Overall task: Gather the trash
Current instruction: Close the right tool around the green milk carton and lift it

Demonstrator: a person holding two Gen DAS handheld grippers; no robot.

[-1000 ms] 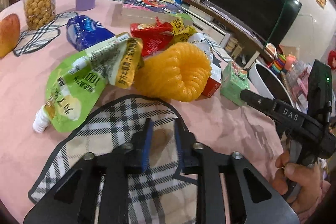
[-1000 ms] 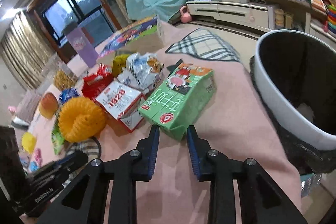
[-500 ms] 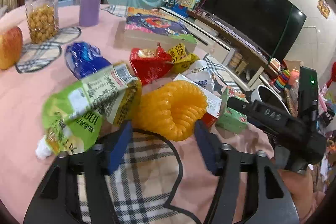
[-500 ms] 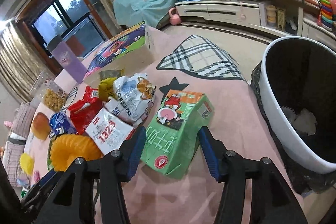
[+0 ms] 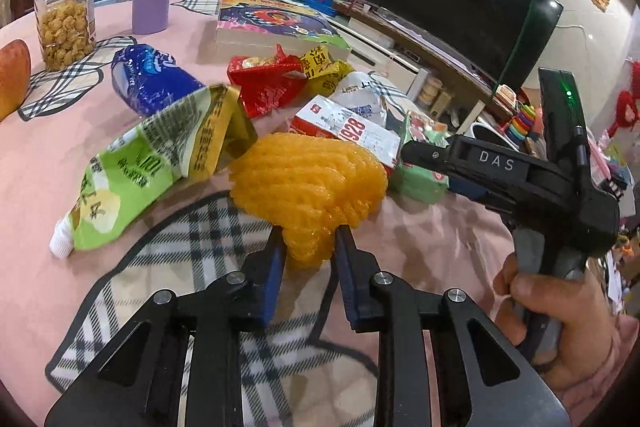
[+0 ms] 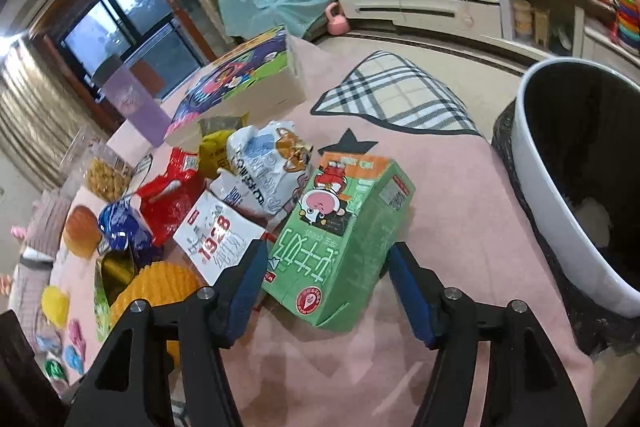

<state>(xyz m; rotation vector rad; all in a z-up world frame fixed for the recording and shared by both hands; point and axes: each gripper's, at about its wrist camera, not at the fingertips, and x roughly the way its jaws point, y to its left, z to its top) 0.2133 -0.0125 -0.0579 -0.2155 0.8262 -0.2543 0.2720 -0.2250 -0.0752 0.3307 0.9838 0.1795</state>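
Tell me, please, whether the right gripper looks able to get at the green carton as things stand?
Probably yes: the right gripper is opening with the green carton lying between its pads, which do not press it yet; nothing blocks it.

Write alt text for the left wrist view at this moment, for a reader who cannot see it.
The left gripper is closing its blue-padded jaws on the near edge of an orange foam fruit net lying on a pink tablecloth. A green drink pouch and snack wrappers lie behind it; at right a hand holds the right gripper by a green carton.
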